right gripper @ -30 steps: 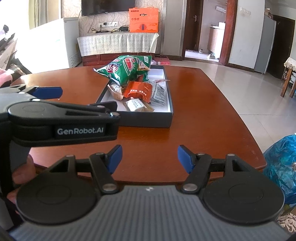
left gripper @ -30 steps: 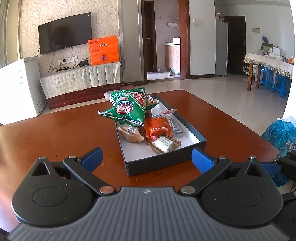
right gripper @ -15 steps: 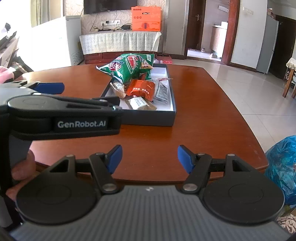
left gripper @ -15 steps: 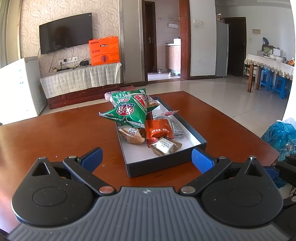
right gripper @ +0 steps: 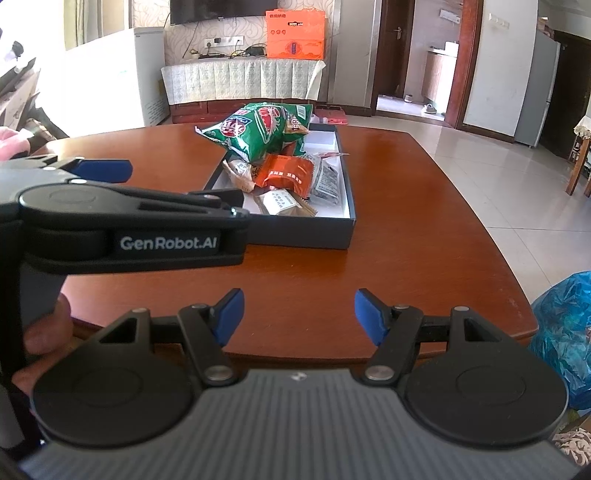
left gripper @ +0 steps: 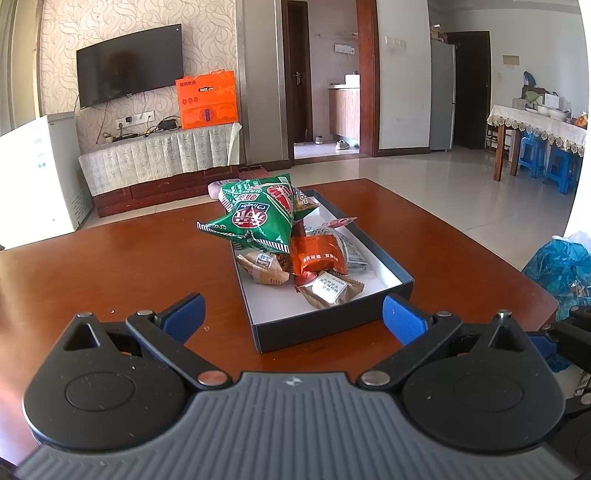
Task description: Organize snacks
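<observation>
Left wrist view: both claws, left claw (left gripper: 293, 317) and right claw (right gripper: 299, 315), are hovering released before the snack box (left gripper: 332, 325).

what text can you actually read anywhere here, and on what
"GenRobot.AI": side of the left gripper, seen from the right wrist camera.
Green snack bag: red logo and print, upside down, not legible.
Orange packet, tan packet, orange box: print too small to read.

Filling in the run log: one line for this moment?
left gripper: open, empty | right gripper: open, empty | snacks: in box, green bag on top
</observation>
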`<state>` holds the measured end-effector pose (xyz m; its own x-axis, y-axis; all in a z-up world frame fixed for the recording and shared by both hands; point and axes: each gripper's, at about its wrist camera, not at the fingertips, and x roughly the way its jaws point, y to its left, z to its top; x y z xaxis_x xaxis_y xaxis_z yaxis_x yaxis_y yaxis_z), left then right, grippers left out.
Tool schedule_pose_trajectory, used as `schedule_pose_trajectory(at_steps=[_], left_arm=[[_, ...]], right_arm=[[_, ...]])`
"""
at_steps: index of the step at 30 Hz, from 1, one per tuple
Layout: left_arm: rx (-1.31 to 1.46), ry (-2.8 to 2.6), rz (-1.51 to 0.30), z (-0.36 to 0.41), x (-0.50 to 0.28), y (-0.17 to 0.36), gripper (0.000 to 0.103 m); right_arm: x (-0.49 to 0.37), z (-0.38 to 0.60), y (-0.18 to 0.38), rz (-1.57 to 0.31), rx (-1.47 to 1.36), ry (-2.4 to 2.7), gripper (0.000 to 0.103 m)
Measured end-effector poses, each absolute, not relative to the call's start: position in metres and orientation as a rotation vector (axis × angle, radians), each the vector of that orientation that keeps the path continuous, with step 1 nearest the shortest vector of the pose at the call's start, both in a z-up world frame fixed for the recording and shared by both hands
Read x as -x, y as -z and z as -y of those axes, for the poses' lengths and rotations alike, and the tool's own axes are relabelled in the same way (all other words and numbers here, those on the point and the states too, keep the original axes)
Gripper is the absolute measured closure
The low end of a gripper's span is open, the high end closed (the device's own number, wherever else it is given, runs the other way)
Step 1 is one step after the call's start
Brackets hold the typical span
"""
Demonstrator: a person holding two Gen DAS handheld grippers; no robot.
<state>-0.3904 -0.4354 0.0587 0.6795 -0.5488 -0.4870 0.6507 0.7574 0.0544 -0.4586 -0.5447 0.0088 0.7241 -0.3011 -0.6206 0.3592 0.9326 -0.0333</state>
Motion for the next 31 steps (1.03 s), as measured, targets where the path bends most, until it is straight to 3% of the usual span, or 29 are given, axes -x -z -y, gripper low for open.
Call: schedule_pose_trajectory(at_steps=[31], left_arm=[[-0.204, 0.698, -0.47, 0.4364, 0.3875, -0.055, 0.0]], right_arm=[[0.4546, 0.5471, -0.0083, -0.681, -0.094, 0.355, 0.034]])
